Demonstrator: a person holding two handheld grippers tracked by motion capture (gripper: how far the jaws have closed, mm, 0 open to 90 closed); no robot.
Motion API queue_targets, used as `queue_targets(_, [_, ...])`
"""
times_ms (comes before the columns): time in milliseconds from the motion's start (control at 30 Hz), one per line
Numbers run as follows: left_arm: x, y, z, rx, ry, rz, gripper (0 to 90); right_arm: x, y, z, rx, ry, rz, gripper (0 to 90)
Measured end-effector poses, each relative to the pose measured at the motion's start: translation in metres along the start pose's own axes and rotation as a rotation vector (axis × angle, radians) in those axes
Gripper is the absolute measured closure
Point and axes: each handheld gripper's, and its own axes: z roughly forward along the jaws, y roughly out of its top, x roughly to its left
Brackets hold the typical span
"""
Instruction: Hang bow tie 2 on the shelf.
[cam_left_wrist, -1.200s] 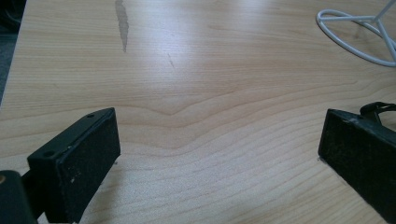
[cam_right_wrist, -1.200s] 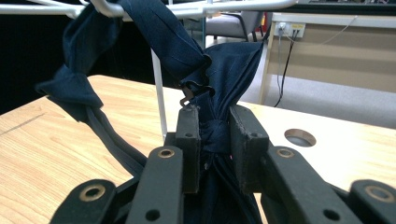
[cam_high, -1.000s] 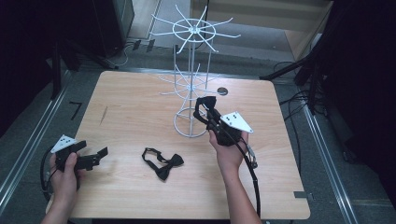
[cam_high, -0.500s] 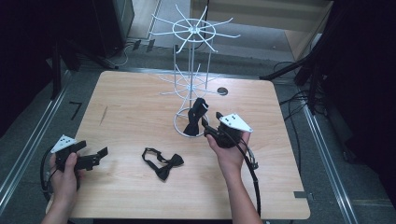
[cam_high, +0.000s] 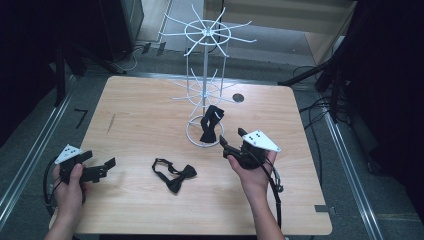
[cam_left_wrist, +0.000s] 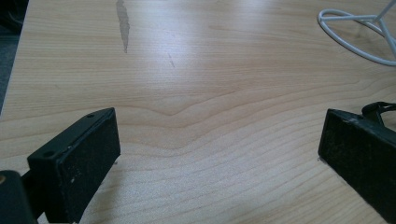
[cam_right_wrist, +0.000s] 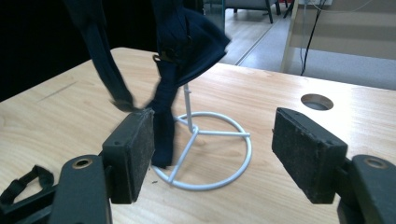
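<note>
a black bow tie (cam_high: 210, 123) hangs from a lower arm of the white wire display stand (cam_high: 205, 75), its strap drooping down to the stand's round base ring (cam_right_wrist: 205, 154) on the wooden table (cam_high: 145, 110). the right gripper (cam_high: 231, 141) sits just beside that base, on the side nearer the person, held in the right hand (cam_high: 251, 170) with its grey three-cornered plate on top. its jaws have just been opening and now stand spread with nothing between them; in the right gripper view (cam_right_wrist: 212, 154) the hanging tie (cam_right_wrist: 182, 51) dangles close in front of the left-hand jaw, blurred, and whether the strap end brushes that jaw is hard to tell. a second black bow tie (cam_high: 175, 174) lies flat on the table with its strap looped, between the two hands and nearer the person's edge. the left gripper (cam_high: 102, 167) is held low over the table's near left part by the left hand (cam_high: 70, 182), well apart from both ties; in the left gripper view (cam_left_wrist: 219, 149) its jaws are spread wide over bare wood, with a bit of the lying tie's strap (cam_left_wrist: 380, 109) showing behind the right-hand jaw and part of the stand's base ring (cam_left_wrist: 348, 32) at the top corner. a round hole (cam_high: 238, 98) sits in the tabletop behind the stand.
</note>
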Motion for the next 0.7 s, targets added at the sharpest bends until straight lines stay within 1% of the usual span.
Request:
queue_targets(33, [0.000, 0.000, 0.000, 0.000, 0.000, 0.001, 0.0, 0.002, -0.003, -0.002, 0.001, 0.009, 0.000, 31.4])
queue_targets(200, [0.000, 0.000, 0.000, 0.000, 0.000, -0.001, 0.0, 0.005, -0.008, -0.004, 0.009, 0.020, -0.004, 32.7])
queue_targets(300, [0.000, 0.000, 0.000, 0.001, -0.002, -0.004, 0.0, 0.011, -0.013, -0.006, 0.016, 0.031, -0.003, 33.7])
queue_targets(333, [0.000, 0.000, 0.000, 0.001, -0.002, -0.004, 0.0, 0.011, -0.013, -0.006, 0.016, 0.031, -0.003, 33.7])
queue_targets(467, [0.000, 0.000, 0.000, 0.001, -0.004, -0.004, 0.0, 0.019, -0.020, -0.005, 0.041, 0.048, -0.011, 34.8])
queue_targets(700, [0.000, 0.000, 0.001, 0.003, -0.003, -0.005, 0.0, 0.027, -0.026, -0.005, 0.051, 0.068, -0.008, 36.9])
